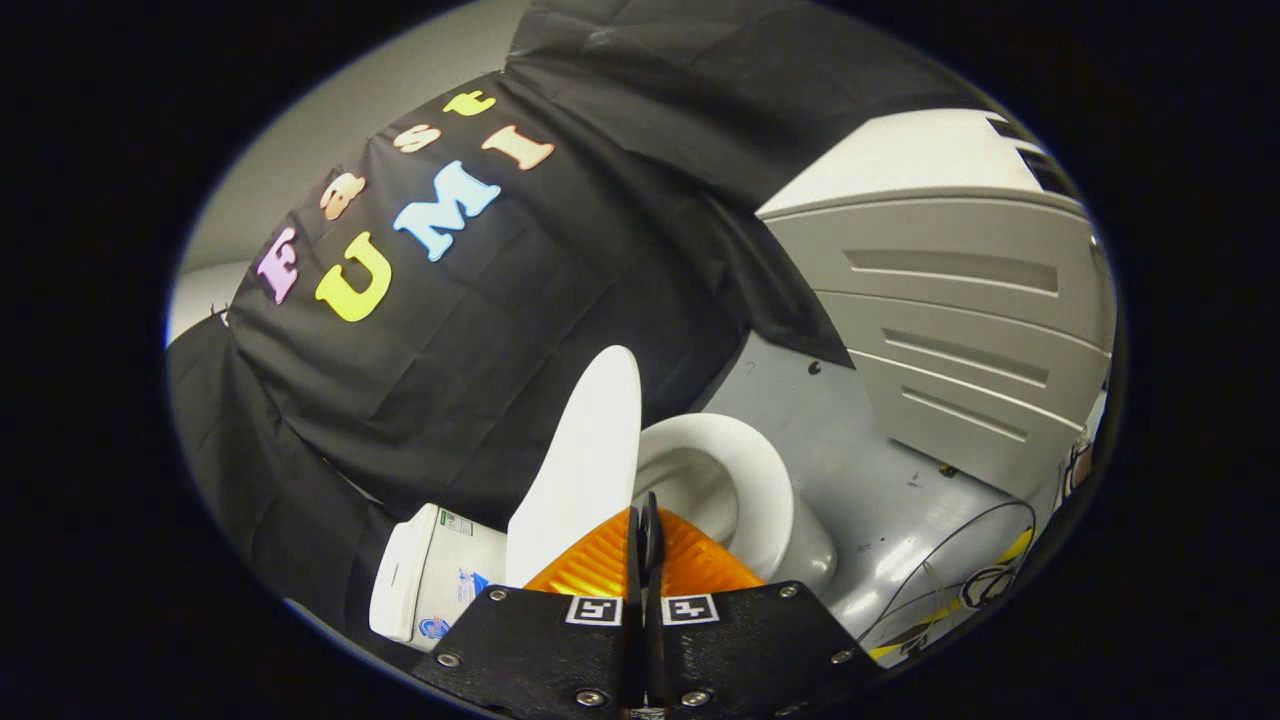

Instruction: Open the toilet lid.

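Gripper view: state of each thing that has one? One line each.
White toilet lid: raised, standing up off the bowl, free of the fingers.
White toilet seat ring: down on the bowl, bowl open.
White toilet tank: its lid on, closed.
Gripper: fingers together, shut on nothing, just ahead of the raised lid's lower edge.

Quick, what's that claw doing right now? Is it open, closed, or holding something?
Claw: closed, fingers pressed together with nothing between them. The toilet lid stands raised just ahead of it, the bowl uncovered.
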Tool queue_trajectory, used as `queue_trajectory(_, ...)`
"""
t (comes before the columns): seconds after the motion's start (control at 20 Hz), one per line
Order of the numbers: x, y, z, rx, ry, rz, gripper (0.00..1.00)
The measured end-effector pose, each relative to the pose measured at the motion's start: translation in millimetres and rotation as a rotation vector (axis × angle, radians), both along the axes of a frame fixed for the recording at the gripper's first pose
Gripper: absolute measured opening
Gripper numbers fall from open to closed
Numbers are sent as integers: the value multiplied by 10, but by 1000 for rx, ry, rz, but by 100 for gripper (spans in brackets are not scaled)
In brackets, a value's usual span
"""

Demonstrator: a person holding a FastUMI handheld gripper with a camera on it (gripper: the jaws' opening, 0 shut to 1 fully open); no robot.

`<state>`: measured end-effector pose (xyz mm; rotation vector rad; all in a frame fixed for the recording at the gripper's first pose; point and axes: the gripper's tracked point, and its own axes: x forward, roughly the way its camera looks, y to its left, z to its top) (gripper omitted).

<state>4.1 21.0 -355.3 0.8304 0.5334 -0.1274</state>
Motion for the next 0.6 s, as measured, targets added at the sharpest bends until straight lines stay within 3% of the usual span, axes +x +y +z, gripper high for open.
queue_trajectory(0.6, 190, 558, 1076, -282, -115, 181, 0)
